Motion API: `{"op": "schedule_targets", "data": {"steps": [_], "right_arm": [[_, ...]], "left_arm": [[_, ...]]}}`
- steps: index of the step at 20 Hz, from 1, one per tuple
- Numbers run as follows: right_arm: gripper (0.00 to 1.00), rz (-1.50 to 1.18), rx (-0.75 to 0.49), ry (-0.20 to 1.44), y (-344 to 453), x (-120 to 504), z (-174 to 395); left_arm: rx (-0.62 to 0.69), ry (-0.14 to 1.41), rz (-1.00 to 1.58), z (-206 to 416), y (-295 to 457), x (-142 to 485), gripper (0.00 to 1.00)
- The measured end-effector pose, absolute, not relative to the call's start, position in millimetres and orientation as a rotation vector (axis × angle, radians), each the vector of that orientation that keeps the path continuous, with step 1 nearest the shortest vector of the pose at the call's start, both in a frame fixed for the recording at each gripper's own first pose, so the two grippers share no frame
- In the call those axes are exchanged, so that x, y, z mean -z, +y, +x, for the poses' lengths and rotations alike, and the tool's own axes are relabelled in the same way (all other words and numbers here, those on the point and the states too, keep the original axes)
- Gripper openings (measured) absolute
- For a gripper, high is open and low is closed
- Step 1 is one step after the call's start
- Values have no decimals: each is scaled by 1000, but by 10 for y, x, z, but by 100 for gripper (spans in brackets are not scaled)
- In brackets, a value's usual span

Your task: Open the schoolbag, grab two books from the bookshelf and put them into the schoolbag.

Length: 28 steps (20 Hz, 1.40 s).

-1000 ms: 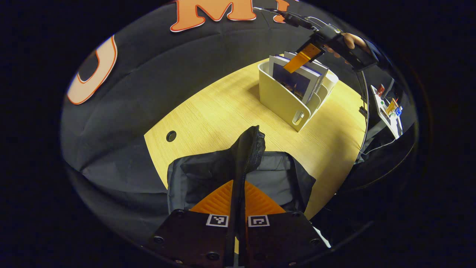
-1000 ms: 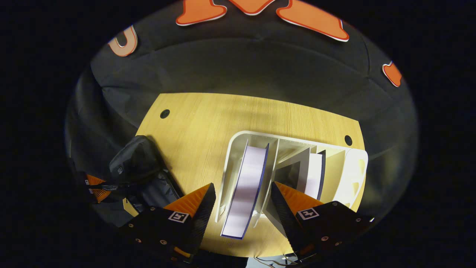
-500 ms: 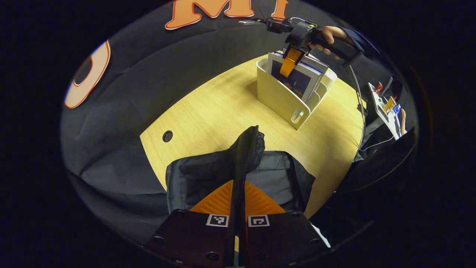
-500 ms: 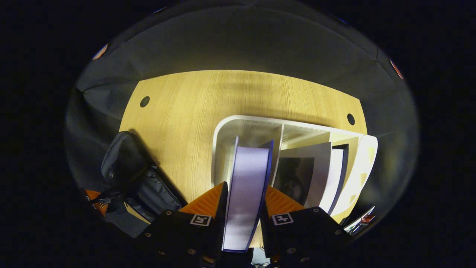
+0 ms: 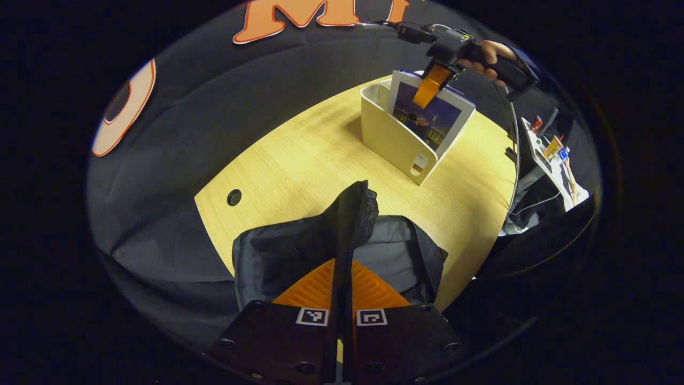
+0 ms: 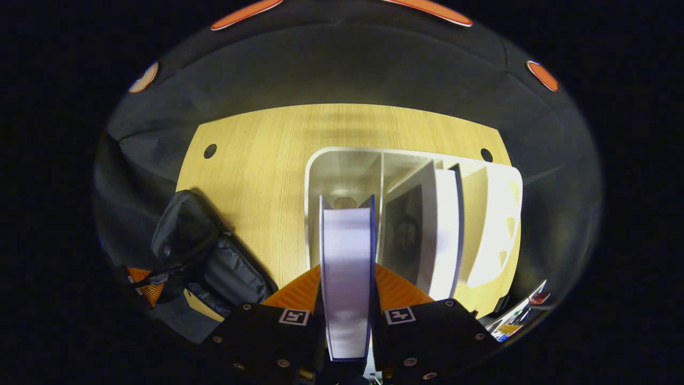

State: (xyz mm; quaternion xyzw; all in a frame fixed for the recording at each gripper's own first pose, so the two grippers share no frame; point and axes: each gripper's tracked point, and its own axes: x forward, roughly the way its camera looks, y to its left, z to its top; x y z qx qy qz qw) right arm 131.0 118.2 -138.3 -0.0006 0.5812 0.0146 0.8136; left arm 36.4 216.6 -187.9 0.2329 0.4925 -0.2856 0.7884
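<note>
Standing beside gripped book (image 6: 346, 278), second book (image 6: 444, 224) in bookshelf (image 6: 497, 214)

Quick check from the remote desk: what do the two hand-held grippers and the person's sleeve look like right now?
Each hand-held gripper, left and right, has a black, screw-studded body carrying two small square black-and-white markers, one at the base of each ribbed finger. In the left gripper view, the right one is a black handle with a thin cable trailing from its back, held by a hand in a dark sleeve.

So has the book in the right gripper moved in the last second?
Yes. The book, clamped by the right gripper, has risen against the white bookshelf, standing higher above its rim, its lower part behind the wall.
</note>
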Motion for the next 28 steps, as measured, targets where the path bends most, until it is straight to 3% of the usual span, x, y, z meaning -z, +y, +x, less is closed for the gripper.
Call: {"op": "schedule_targets", "data": {"steps": [11,28], "right_arm": [[36,113,-34,1151,922,924,337],[34,510,-159,1092,1278,1302,-584]], "left_arm": [[666,1067,511,276,2128,1970,5],[666,1054,512,167,2083,1986,5]]}}
